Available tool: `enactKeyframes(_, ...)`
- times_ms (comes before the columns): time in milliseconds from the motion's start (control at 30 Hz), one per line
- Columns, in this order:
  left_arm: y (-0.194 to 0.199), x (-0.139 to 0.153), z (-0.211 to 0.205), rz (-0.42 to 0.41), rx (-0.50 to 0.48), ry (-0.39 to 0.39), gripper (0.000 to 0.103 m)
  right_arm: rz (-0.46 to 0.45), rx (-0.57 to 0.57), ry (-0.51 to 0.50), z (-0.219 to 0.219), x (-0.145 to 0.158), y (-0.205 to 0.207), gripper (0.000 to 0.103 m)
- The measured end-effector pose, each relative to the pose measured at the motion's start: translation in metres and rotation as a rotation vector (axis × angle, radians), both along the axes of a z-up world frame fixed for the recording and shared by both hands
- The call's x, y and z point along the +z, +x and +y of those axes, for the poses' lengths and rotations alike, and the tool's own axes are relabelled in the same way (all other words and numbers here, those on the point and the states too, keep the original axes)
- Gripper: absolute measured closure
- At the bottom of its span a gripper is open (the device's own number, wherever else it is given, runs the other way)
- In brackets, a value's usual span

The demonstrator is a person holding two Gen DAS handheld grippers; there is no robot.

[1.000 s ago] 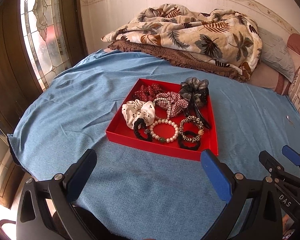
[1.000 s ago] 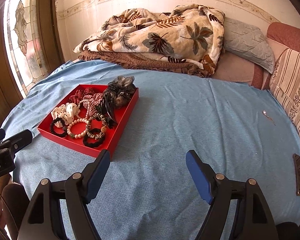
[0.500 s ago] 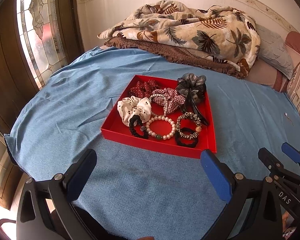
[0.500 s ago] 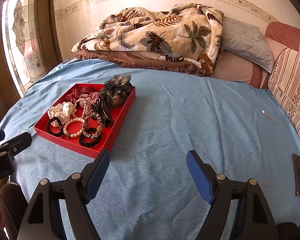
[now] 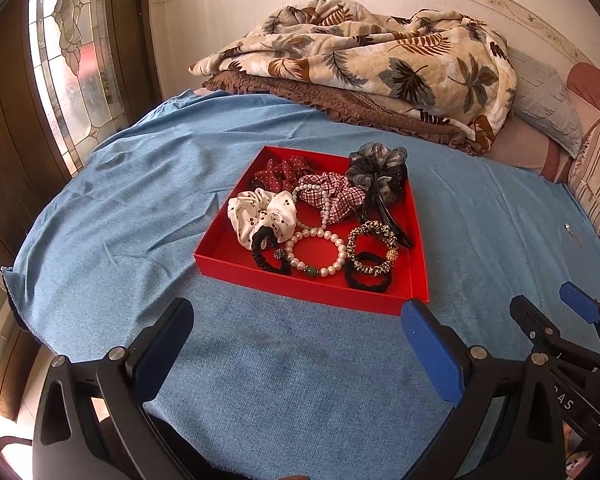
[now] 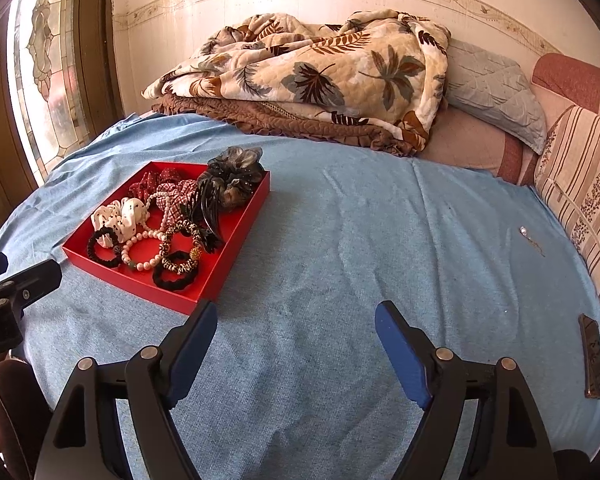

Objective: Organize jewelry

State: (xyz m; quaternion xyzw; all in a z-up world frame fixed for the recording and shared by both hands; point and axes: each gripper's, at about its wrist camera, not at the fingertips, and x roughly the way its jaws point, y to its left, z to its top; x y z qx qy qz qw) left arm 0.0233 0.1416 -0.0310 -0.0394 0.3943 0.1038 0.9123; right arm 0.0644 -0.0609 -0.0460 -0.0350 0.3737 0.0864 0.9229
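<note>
A red tray (image 5: 228,262) sits on the blue bedspread, also seen in the right wrist view (image 6: 256,208). It holds a white scrunchie (image 5: 262,216), a pearl bracelet (image 5: 318,254), a black hair tie (image 5: 367,282), a leopard-print band (image 5: 374,248), a plaid scrunchie (image 5: 334,196), a red dotted scrunchie (image 5: 280,172) and a grey scrunchie (image 5: 378,170). My left gripper (image 5: 296,340) is open and empty, just in front of the tray. My right gripper (image 6: 296,344) is open and empty, right of the tray.
A folded leaf-print blanket (image 6: 312,72) and pillows (image 6: 496,88) lie at the back. A small shiny item (image 6: 524,232) and a dark flat object (image 6: 592,360) lie on the bedspread at the right. A stained-glass window (image 5: 68,60) is at the left.
Both grippers have shifted slightly; the tray sits a little higher and further left in both views. Both stay open and empty.
</note>
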Motion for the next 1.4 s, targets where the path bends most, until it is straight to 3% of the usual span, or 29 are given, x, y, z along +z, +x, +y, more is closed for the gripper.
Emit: enactKeyframes(1400, -0.0019, -0.0058, 0.004, 0.015, 0.0, -0.027, 0.0, -0.021, 0.022, -0.023, 0.0066, 0.0009, -0.0062, 0.016)
